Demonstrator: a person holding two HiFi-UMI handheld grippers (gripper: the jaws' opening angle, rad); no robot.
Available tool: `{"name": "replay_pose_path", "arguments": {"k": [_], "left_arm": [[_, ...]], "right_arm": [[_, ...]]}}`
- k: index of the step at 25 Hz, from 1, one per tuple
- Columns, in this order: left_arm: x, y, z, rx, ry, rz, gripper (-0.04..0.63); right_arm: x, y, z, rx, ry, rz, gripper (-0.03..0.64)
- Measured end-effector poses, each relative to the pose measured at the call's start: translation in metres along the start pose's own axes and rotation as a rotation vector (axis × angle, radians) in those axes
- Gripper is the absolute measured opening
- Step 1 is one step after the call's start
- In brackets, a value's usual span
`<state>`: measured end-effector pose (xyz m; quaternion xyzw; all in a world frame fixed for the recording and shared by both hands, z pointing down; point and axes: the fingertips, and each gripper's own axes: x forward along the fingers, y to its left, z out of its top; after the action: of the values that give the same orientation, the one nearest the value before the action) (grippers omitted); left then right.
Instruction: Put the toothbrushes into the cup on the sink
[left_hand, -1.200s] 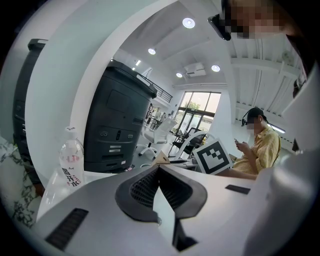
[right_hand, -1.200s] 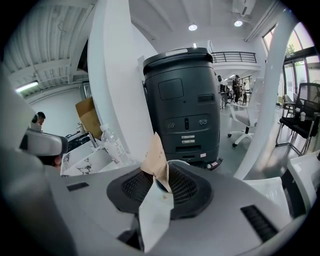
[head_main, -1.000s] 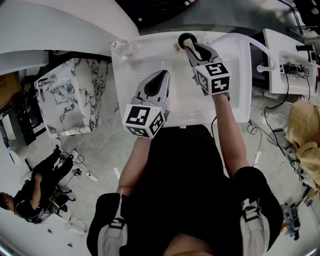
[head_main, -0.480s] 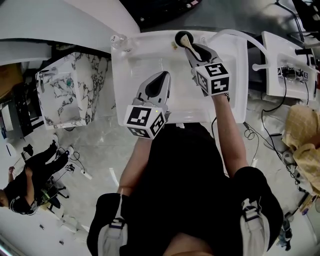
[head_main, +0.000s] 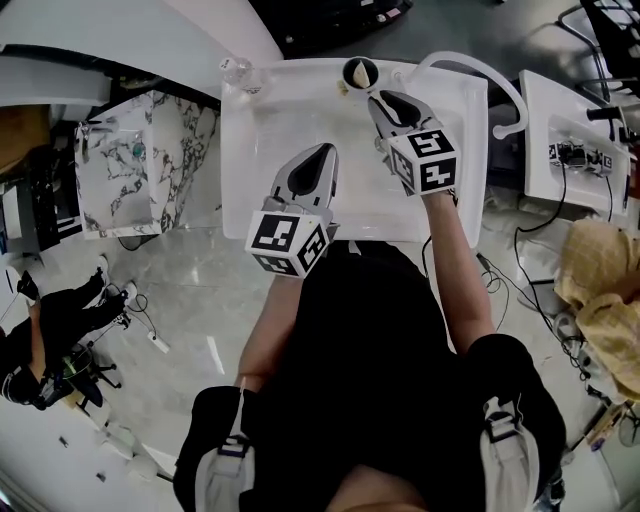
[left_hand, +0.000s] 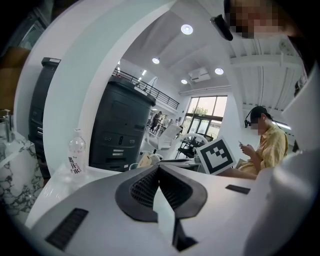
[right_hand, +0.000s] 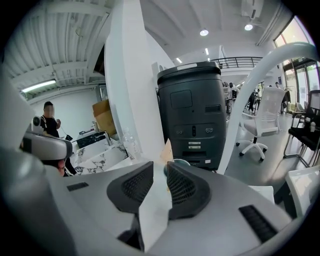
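The white sink (head_main: 300, 110) fills the top middle of the head view. A dark cup (head_main: 360, 72) stands on its far rim, with something cream-coloured inside it. My right gripper (head_main: 381, 98) hovers just short of the cup, its jaws a narrow gap apart with nothing clearly between them. In the right gripper view a tan tip and the cup's round rim (right_hand: 176, 162) show just past the jaws. My left gripper (head_main: 324, 152) hangs over the basin, shut and empty. The left gripper (left_hand: 159, 170) view shows its pads pressed together.
A clear bottle (head_main: 237, 68) stands at the sink's far left corner, also seen as the bottle (left_hand: 76, 150). A marble-patterned cabinet (head_main: 140, 190) is to the left, a white curved pipe (head_main: 480, 70) and a second white unit (head_main: 575, 140) to the right. A black machine (right_hand: 192, 115) stands behind.
The cream piece that ran from my right gripper's jaws into the cup now sits in the cup, apart from the jaws. The left gripper has barely moved.
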<state>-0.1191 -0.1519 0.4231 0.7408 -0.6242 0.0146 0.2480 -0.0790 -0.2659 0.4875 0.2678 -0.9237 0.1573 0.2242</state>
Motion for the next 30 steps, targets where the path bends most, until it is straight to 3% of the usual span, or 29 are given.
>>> {"name": "replay_pose_path", "arguments": {"k": [15,30], "left_arm": [[-0.011,-0.044,0.0,0.033,-0.082,0.066,0.014],[-0.004,-0.061,0.028,0.088,-0.145,0.089,0.014]], "right_arm": [[-0.063,0.019,-0.005,-0.05,-0.066,0.09,0.077],[-0.141,0.031,0.041,-0.074,-0.255,0.182,0.044]]}}
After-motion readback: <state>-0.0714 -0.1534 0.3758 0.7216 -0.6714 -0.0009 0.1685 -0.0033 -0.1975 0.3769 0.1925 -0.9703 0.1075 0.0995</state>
